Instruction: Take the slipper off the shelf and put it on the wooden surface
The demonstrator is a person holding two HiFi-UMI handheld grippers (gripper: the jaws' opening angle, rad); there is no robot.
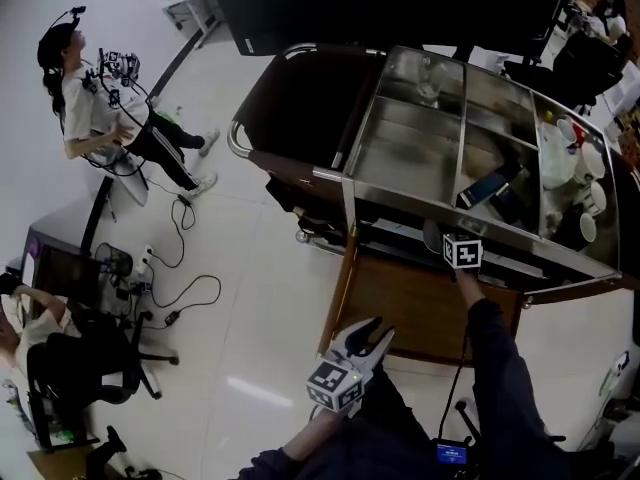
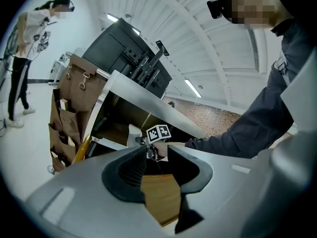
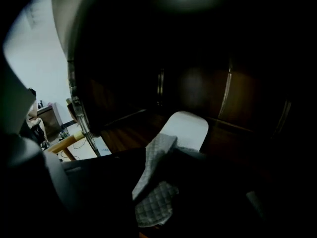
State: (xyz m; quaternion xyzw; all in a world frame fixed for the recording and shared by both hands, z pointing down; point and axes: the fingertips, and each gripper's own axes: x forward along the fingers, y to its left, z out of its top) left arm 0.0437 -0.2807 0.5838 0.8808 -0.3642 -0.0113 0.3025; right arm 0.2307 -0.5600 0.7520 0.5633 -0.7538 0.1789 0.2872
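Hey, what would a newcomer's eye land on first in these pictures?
The steel-topped cart fills the middle of the head view, with the right gripper inside its dark shelf underneath. There a grey quilted slipper lies between its parted jaws. The left gripper hangs open and empty near the corner of the wooden surface.

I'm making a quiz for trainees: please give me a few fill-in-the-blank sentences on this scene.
The left gripper's jaws stand ___, with nothing between them.
Between the right gripper's jaws lies a ___.
Its quilted upper is grey; its sole is ___.
Missing words: open; slipper; white.
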